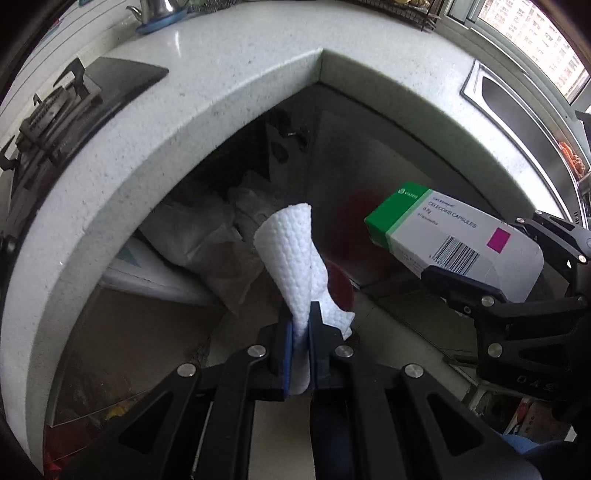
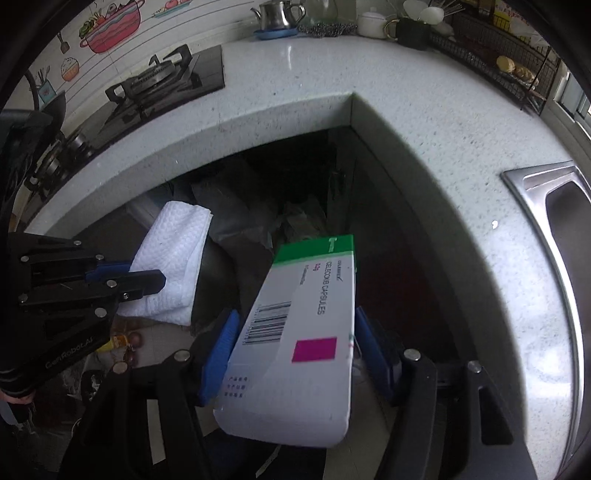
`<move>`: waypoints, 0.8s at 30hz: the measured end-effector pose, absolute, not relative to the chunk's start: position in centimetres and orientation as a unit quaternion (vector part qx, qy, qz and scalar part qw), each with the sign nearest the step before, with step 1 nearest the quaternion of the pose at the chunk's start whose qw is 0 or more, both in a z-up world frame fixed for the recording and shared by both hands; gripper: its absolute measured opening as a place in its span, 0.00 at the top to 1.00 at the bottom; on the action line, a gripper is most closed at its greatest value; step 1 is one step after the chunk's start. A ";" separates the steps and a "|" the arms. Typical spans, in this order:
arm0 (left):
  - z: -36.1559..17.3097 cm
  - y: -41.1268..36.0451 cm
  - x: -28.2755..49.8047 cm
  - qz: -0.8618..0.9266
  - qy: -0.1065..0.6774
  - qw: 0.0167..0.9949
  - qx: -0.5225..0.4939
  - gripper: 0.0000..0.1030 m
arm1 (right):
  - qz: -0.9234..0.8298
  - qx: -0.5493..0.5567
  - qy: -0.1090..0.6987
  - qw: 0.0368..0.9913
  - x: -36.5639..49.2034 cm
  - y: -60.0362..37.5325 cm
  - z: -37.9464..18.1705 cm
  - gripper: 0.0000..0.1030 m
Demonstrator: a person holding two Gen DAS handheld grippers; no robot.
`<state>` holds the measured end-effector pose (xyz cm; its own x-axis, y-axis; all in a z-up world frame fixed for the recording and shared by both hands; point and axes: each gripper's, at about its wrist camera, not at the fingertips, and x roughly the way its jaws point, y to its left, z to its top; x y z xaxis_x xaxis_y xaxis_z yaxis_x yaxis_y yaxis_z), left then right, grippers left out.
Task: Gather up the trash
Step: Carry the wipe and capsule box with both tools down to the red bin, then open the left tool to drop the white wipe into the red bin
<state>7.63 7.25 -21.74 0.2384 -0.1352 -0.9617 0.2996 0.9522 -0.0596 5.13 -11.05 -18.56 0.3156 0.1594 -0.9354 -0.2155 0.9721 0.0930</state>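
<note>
Speckled white L-shaped countertop (image 2: 424, 155) bearing a gas hob (image 2: 155, 85), a steel kettle (image 2: 279, 14) (on a blue dish) and an inset steel sink (image 2: 546, 192).

Medicine box (image 2: 299, 332): "CELECOXIB CAPSULES". Left tongs (image 2: 147, 280) housing: "GenRobot.AI".

White speckled L-shaped countertop (image 2: 295, 74) carries a black gas stove (image 2: 162, 85), a steel kettle (image 2: 279, 14) on a blue plate, a steel sink (image 2: 554, 206) and a wire rack (image 2: 491, 48).
</note>
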 end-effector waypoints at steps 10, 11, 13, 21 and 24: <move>-35.7 7.5 10.0 -0.127 0.648 0.749 0.053 0.94 | 0.126 -0.018 0.596 0.793 7.1 -11.1 -31.0 0.46; -37.2 7.4 10.3 -0.128 0.652 0.746 0.051 0.94 | 0.123 -0.017 0.599 0.791 7.4 -11.3 -32.3 0.46; -40.2 7.0 10.8 -0.131 0.657 0.741 0.050 0.94 | 0.116 -0.018 0.605 0.788 7.7 -11.7 -34.8 0.46; -50.1 4.7 12.8 -0.163 0.679 0.715 0.040 0.94 | 0.081 0.001 0.623 0.778 9.5 -13.4 -43.8 0.46; -52.7 4.0 13.6 -0.168 0.687 0.706 0.040 0.94 | 0.073 0.008 0.631 0.773 9.5 -13.6 -45.8 0.46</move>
<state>13.59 4.03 -52.71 0.0007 -0.1823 -0.9832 0.2927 0.9402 -0.1742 9.54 -13.58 -45.80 0.1937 0.1229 -0.9733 -0.1031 0.9892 0.1044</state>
